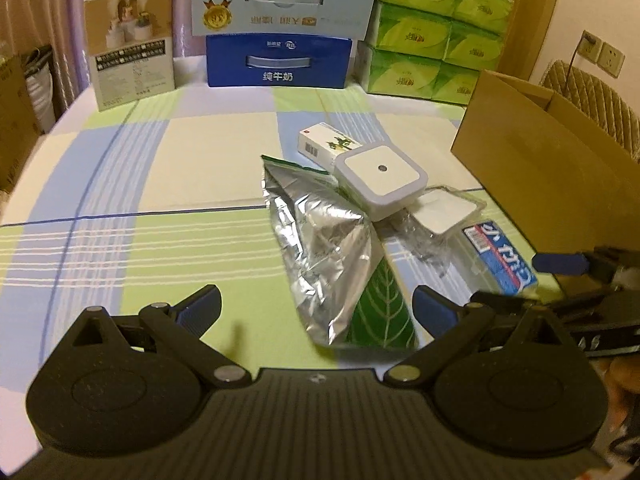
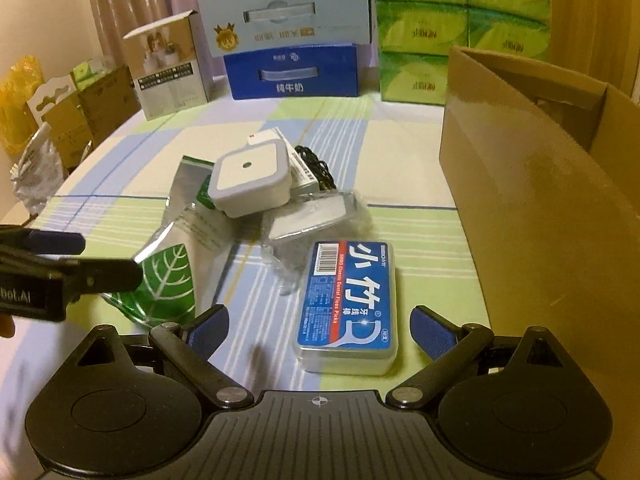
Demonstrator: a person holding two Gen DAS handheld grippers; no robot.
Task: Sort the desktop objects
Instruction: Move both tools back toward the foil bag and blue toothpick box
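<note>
A pile of small items lies mid-table: a silver foil pouch with a green leaf [image 1: 324, 256] [image 2: 176, 252], a white square night light [image 1: 380, 178] [image 2: 250, 178], a white item in clear wrap [image 1: 444, 212] [image 2: 308, 220], a small white carton [image 1: 324, 144] [image 2: 304, 164] and a blue dental floss box [image 1: 502, 256] [image 2: 348, 304]. My left gripper [image 1: 318, 308] is open, its fingers either side of the pouch's near end. My right gripper [image 2: 320, 326] is open around the floss box's near end. An open cardboard box [image 1: 552, 184] [image 2: 540, 200] stands at the right.
At the table's back stand a beige product box [image 1: 132, 40] [image 2: 172, 68], stacked milk cartons [image 1: 280, 28] [image 2: 292, 40] and green tissue packs [image 1: 432, 36] [image 2: 460, 28]. The checked tablecloth [image 1: 140, 200] [image 2: 120, 168] shows bare at the left. Boxes and bags [image 2: 52, 120] sit beyond the left edge.
</note>
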